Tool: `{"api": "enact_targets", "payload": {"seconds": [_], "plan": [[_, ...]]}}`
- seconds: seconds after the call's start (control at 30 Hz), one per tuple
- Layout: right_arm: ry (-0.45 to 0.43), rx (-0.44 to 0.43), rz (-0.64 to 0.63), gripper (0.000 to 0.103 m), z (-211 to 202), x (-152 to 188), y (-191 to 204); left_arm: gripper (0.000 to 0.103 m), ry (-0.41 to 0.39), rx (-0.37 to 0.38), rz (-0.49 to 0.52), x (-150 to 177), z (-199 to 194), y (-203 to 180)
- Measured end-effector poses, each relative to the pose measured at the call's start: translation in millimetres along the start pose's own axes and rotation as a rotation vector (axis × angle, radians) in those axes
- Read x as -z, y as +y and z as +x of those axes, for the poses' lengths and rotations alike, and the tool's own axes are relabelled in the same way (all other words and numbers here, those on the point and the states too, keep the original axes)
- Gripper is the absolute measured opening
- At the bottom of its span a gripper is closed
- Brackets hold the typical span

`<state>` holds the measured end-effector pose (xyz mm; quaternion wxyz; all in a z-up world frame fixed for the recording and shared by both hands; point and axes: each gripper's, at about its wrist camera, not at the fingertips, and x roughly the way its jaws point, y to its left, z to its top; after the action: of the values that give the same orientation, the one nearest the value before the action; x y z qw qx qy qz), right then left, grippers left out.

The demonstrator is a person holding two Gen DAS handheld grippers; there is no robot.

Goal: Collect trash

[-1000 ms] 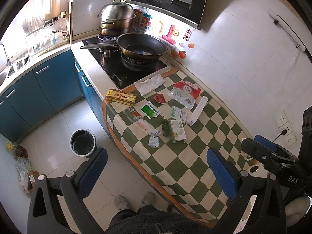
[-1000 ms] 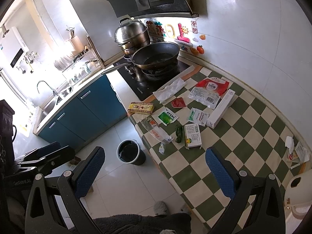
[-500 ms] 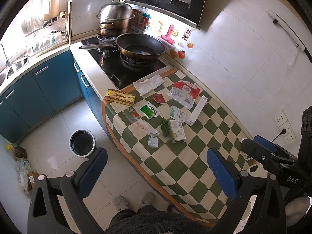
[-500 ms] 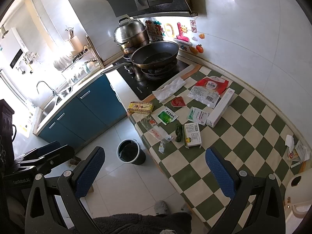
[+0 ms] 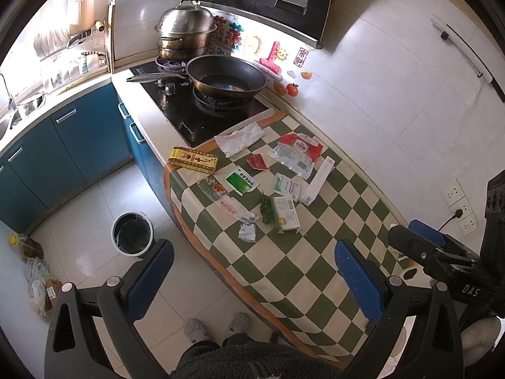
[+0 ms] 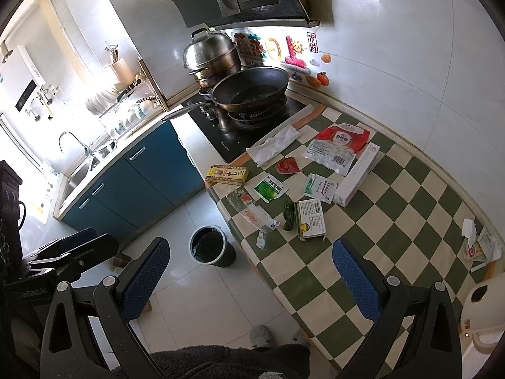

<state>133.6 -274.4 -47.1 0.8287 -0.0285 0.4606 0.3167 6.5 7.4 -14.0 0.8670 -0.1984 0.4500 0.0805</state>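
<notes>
Several pieces of trash lie on a green checked cloth (image 5: 315, 252): a yellow box (image 5: 193, 159) (image 6: 227, 174), a white tissue (image 5: 240, 139), a red and clear bag (image 5: 296, 153) (image 6: 339, 145), a green sachet (image 5: 241, 183), a long white box (image 6: 356, 175) and a green medicine box (image 5: 285, 213) (image 6: 311, 219). A bin (image 5: 132, 234) (image 6: 212, 245) stands on the floor beside the counter. My left gripper (image 5: 252, 278) and right gripper (image 6: 249, 281) are open, empty and high above the counter.
A wok (image 5: 227, 77) and a steel pot (image 5: 184, 33) sit on the hob behind the cloth. Blue cabinets (image 5: 63, 139) and a sink (image 6: 79, 170) run to the left. More paper scraps (image 6: 479, 243) lie at the cloth's right end. Bags (image 5: 38, 281) lie on the floor.
Both views have shifted very slightly. The trash has not moved and both grippers stay open.
</notes>
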Motion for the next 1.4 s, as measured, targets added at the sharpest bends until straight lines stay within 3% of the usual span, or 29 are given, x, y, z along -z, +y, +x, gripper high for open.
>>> {"api": "enact_targets", "payload": {"seconds": [0.67, 0.73, 0.83, 1.0, 1.1, 1.23, 1.4], "plan": [[0.002, 0.001, 0.004, 0.103, 2, -1, 1, 0.103, 0.0, 0.002, -0.001, 1, 1, -2], [-0.002, 0.006, 0.013, 0.103, 2, 0, 1, 0.103, 0.001, -0.008, 0.003, 1, 2, -2], [-0.014, 0.042, 0.05, 0.103, 7, 1, -4, 0.103, -0.004, -0.082, 0.03, -16, 10, -9], [-0.017, 0.126, 0.177, 0.103, 51, -3, -19, 0.103, -0.047, -0.321, 0.082, -43, 59, 0], [-0.01, 0.21, 0.268, 0.103, 85, -13, -48, 0.103, 0.004, -0.383, 0.049, -60, 105, 19], [0.014, 0.322, 0.364, 0.103, 135, -30, -97, 0.103, 0.14, -0.396, -0.077, -84, 178, 53], [0.049, 0.415, 0.473, 0.103, 216, -65, -170, 0.103, 0.289, -0.398, -0.317, -120, 285, 91]]}}
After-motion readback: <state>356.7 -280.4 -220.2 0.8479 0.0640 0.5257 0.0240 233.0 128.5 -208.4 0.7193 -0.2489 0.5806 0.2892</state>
